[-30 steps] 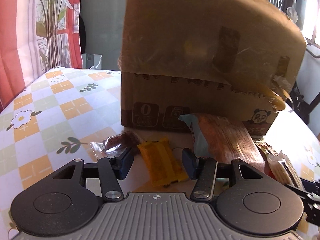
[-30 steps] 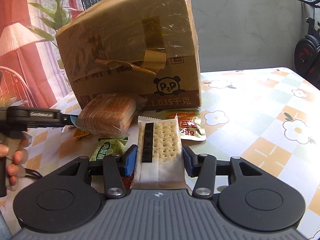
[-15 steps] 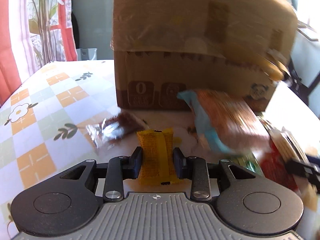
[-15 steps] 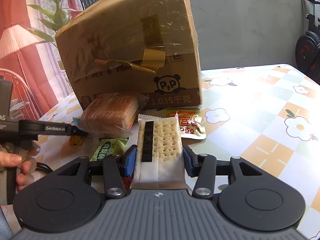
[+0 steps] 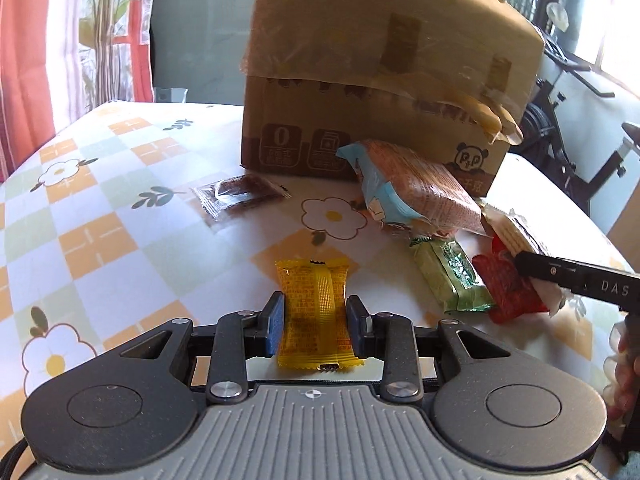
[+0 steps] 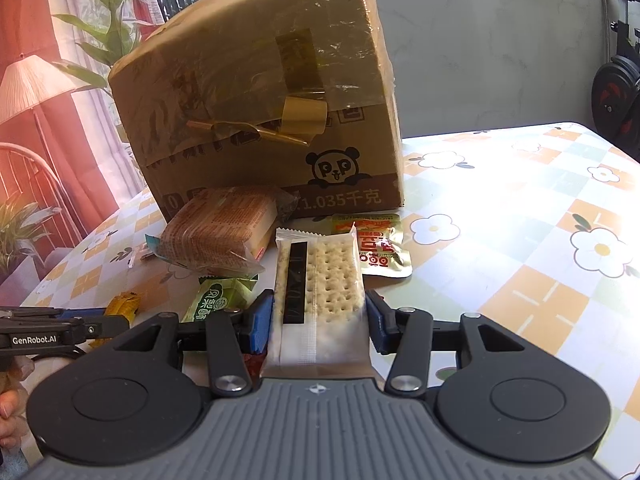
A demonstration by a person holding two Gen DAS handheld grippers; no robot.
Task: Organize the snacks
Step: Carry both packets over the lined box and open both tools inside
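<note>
A: Landmark: one taped brown cardboard box (image 6: 260, 112), panda logo, "1.035千克" printed along its lower front. It stands on the counter (image 6: 520, 208), whose cloth has orange and green checks and white flowers.

B: Left gripper (image 5: 315, 322)?

A: Fingers narrow, blue pads pressed on both sides of one yellow crinkled-foil snack packet (image 5: 314, 312), well in front of the box. Its print is too small to read. "GenRobot.AI" shows on that gripper's side in the right wrist view.

B: Right gripper (image 6: 319, 322)?

A: Fingers clamped on one long clear-wrapped cracker pack (image 6: 320, 280): pale perforated crackers, a black label strip. It points toward the box front.

B: Loose items near the box?

A: Five. One puffy orange-printed bag (image 5: 416, 196) with blue ends, leaning against the box front. One clear sachet with dark filling (image 5: 238, 194), in front of the box's left corner. One green wrapper (image 5: 452, 276) with Chinese characters. One red packet (image 5: 506, 288) beside it. One gold-edged red-and-white pouch (image 6: 378, 246) at the box's right front corner.
</note>
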